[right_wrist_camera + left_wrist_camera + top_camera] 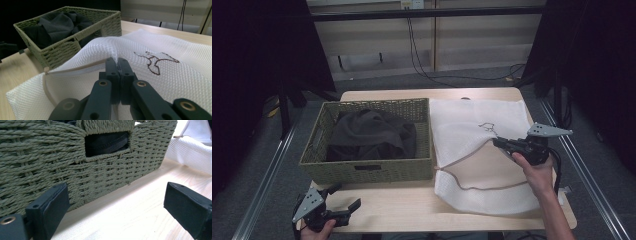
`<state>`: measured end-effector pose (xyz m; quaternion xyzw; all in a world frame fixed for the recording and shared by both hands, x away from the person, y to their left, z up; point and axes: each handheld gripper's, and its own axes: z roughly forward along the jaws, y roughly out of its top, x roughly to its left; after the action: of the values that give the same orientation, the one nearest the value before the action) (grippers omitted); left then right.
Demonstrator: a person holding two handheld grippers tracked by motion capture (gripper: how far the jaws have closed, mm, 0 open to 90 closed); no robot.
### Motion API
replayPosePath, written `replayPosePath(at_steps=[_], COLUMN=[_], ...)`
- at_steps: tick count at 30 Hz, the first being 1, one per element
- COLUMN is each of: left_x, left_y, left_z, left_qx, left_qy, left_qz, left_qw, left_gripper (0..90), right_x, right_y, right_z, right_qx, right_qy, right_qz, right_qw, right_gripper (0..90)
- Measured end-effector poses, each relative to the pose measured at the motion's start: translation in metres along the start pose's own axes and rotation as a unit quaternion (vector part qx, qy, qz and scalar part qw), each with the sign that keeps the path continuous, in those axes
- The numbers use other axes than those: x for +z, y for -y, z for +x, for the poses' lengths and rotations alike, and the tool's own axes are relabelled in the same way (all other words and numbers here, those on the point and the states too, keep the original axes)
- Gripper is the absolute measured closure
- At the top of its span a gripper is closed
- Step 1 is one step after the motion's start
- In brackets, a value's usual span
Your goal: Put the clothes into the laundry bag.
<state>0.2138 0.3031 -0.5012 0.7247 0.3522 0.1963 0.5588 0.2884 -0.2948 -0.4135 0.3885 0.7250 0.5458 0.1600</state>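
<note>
One wooden table on grey flooring holds one woven basket of dark clothing, and just right of the basket one white mesh laundry bag. The right gripper pinches the bag's upper layer, lifting it. The left gripper, near the basket's front wall, stands wide and empty; its view shows the basket's handle slot.

Bag: white mesh cloth, looking finely textured and matt, with a tan zip edge.
Basket: olive woven rope, showing rough and twisted.
Clothes: dark soft cloth, lying matt.
Surface: pale wood, appearing smooth with a slight sheen.
Fingers: black matt plastic.
</note>
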Motion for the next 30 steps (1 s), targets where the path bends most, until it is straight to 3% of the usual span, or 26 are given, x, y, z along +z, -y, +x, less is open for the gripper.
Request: replayPosePath(at_steps=[8,16,23,26,28,30], left_x=[0.0,-0.001,-0.001,-0.003,-0.005,-0.005], left_y=[0.0,0.0,-0.004,-0.013,-0.023,-0.036], left_z=[0.0,0.002,-0.001,-0.001,-0.001,-0.003], left_qx=[0.001,-0.013,-0.002,0.0,0.014,0.047], left_qy=[-0.001,0.0,0.005,0.006,0.002,-0.004], left_qz=[0.001,0.001,-0.005,-0.015,-0.021,-0.008], left_qw=[1.0,0.9999,1.0,0.9999,0.9997,0.9989], left_gripper=[6.0,6.0,5.5,5.4,5.7,5.9], right_x=[0.002,0.002,0.001,0.003,0.004,0.005], right_y=[-0.012,-0.023,-0.032,-0.032,-0.031,-0.03], right_z=[-0.001,-0.004,-0.004,-0.004,-0.004,-0.004], right_qx=[0.006,0.006,0.007,0.003,0.004,0.003], right_qy=[-0.004,-0.006,-0.007,-0.007,-0.008,-0.008], right_qz=[-0.028,-0.051,-0.066,-0.067,-0.064,-0.059], right_qw=[0.9996,0.9987,0.9978,0.9978,0.9979,0.9982], right_gripper=[89.2,89.2,89.2,89.2,89.2,89.1])
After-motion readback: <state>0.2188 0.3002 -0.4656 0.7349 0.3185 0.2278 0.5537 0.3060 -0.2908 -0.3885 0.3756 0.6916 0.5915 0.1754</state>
